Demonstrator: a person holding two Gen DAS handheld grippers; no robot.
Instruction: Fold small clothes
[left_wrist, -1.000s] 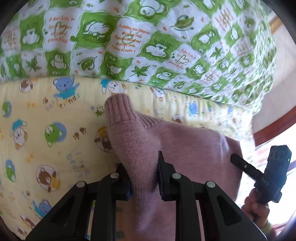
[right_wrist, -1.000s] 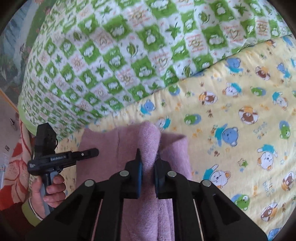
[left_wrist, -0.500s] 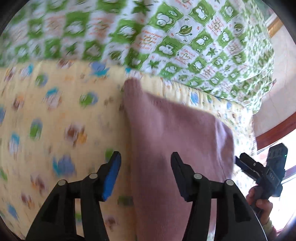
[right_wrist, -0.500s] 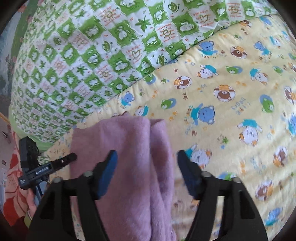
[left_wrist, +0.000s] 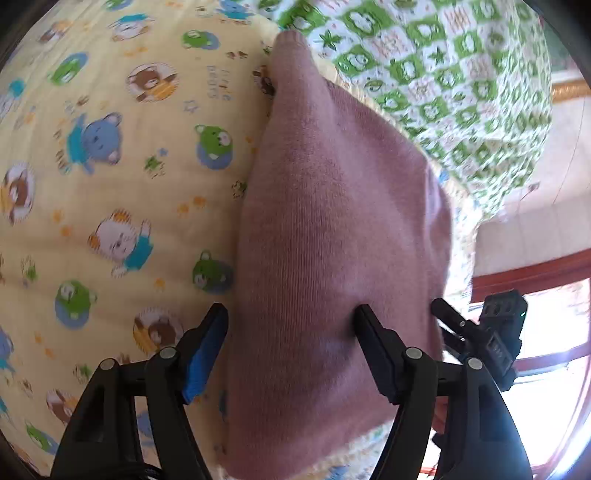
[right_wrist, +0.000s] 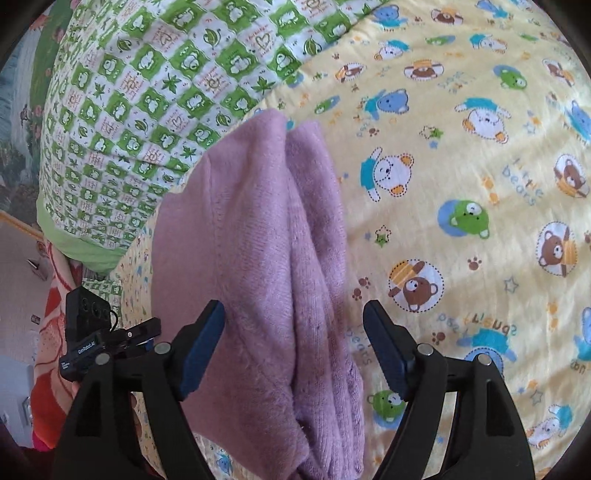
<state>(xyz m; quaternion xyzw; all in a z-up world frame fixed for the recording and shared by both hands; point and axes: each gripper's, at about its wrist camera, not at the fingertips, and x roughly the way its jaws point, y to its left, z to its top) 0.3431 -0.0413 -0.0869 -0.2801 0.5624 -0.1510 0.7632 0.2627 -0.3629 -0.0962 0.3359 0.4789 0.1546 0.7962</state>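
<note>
A small mauve knitted garment (left_wrist: 332, 229) lies folded on the yellow bear-print sheet (left_wrist: 110, 184). It also shows in the right wrist view (right_wrist: 258, 240), with two folded layers side by side. My left gripper (left_wrist: 291, 328) is open, its jaws spread just above the garment's near part, holding nothing. My right gripper (right_wrist: 293, 325) is open too, jaws spread over the garment's near end, holding nothing. The right gripper also shows at the right edge of the left wrist view (left_wrist: 480, 332), and the left gripper shows at the left of the right wrist view (right_wrist: 103, 339).
A green-and-white checked quilt (left_wrist: 443, 74) is bunched along the far side of the garment; it also shows in the right wrist view (right_wrist: 155, 92). The bed edge and a red wooden frame (left_wrist: 535, 269) lie to the right. An orange-red patterned cloth (right_wrist: 48, 350) hangs at the left.
Both grippers were shut on the garment one second ago. They have opened and let it go. The garment now lies flat on the sheet, and both cameras have shifted.
</note>
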